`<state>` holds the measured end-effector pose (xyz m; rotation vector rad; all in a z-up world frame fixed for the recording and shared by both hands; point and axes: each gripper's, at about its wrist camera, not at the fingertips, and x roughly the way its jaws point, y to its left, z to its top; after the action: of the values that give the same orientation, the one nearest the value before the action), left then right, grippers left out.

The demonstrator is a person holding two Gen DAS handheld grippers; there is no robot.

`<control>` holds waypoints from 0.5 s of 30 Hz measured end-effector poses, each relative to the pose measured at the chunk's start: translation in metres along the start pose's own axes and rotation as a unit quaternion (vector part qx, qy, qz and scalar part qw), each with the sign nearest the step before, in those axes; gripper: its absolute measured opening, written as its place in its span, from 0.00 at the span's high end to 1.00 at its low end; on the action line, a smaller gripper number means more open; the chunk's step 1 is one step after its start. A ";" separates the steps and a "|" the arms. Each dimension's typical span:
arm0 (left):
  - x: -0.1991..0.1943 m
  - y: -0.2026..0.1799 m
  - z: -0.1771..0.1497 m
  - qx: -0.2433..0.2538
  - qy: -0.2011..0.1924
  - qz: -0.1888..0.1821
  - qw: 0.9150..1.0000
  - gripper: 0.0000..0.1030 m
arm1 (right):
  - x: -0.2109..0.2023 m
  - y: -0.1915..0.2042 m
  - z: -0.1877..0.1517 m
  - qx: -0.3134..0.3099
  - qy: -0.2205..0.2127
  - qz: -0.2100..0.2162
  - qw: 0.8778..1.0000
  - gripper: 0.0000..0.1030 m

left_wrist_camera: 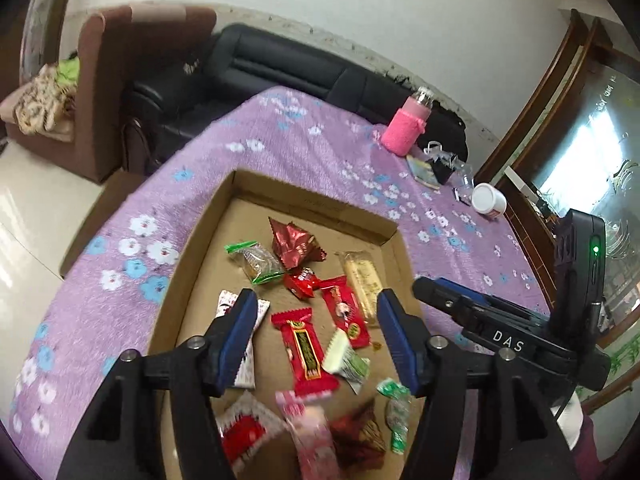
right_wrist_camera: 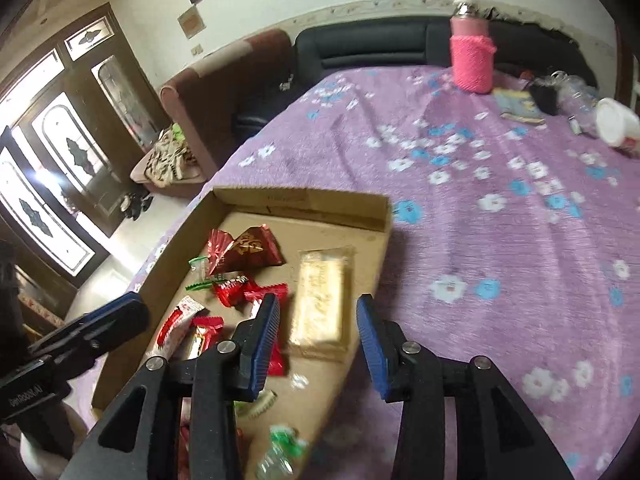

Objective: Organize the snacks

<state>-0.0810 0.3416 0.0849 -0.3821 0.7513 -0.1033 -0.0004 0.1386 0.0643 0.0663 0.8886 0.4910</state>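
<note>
A shallow cardboard box (left_wrist_camera: 308,196) (right_wrist_camera: 304,196) lies on the purple flowered cloth and holds several wrapped snacks. Among them are a dark red pyramid packet (left_wrist_camera: 294,242) (right_wrist_camera: 252,250), a pale long bar (left_wrist_camera: 362,280) (right_wrist_camera: 320,304), a red candy bar (left_wrist_camera: 306,350) and a green-ended sweet (left_wrist_camera: 256,264). My left gripper (left_wrist_camera: 316,320) is open and empty above the box's middle. My right gripper (right_wrist_camera: 318,330) is open and empty above the pale bar at the box's right side. A blurred pink packet (left_wrist_camera: 308,420) shows low in the left wrist view.
A pink knitted bottle (left_wrist_camera: 404,128) (right_wrist_camera: 472,52), a small booklet (left_wrist_camera: 424,172), a black object and a white tub (left_wrist_camera: 488,198) (right_wrist_camera: 618,124) stand at the table's far right. Sofas (left_wrist_camera: 248,68) sit beyond the far edge. The table edge drops to the floor on the left.
</note>
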 end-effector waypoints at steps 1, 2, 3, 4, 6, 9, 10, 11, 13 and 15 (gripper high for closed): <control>-0.012 -0.006 -0.004 0.004 -0.017 0.024 1.000 0.31 | -0.011 -0.001 -0.004 -0.005 -0.009 -0.015 1.000 0.57; -0.019 -0.011 -0.006 0.006 -0.030 0.043 0.999 0.25 | -0.019 -0.002 -0.008 -0.007 -0.016 -0.027 0.999 0.56; -0.033 -0.019 -0.012 0.011 -0.056 0.076 0.995 0.21 | -0.029 -0.003 -0.013 -0.010 -0.024 -0.044 0.999 0.52; -0.044 -0.025 -0.017 0.015 -0.078 0.101 0.992 0.19 | -0.038 -0.004 -0.018 -0.011 -0.032 -0.055 0.998 0.49; -0.064 -0.036 -0.028 0.019 -0.117 0.147 0.982 0.09 | -0.055 -0.007 -0.028 -0.010 -0.052 -0.078 0.996 0.48; -0.094 -0.060 -0.048 0.031 -0.185 0.196 0.963 0.03 | -0.079 -0.009 -0.047 -0.019 -0.082 -0.123 0.989 0.46; -0.101 -0.066 -0.054 0.034 -0.201 0.201 0.958 0.02 | -0.086 -0.009 -0.054 -0.023 -0.090 -0.137 0.986 0.46; -0.106 -0.071 -0.058 0.037 -0.212 0.205 0.955 0.00 | -0.092 -0.009 -0.060 -0.025 -0.095 -0.145 0.984 0.45; -0.117 -0.085 -0.067 0.047 -0.233 0.208 0.949 0.00 | -0.103 -0.010 -0.072 -0.029 -0.101 -0.154 0.982 0.42; -0.122 -0.098 -0.072 0.055 -0.239 0.206 0.947 0.00 | -0.112 -0.011 -0.081 -0.029 -0.105 -0.162 0.981 0.42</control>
<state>-0.2153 0.2569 0.1524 -0.1253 0.3290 0.3314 -0.1164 0.0681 0.0915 -0.0786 0.6607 0.2010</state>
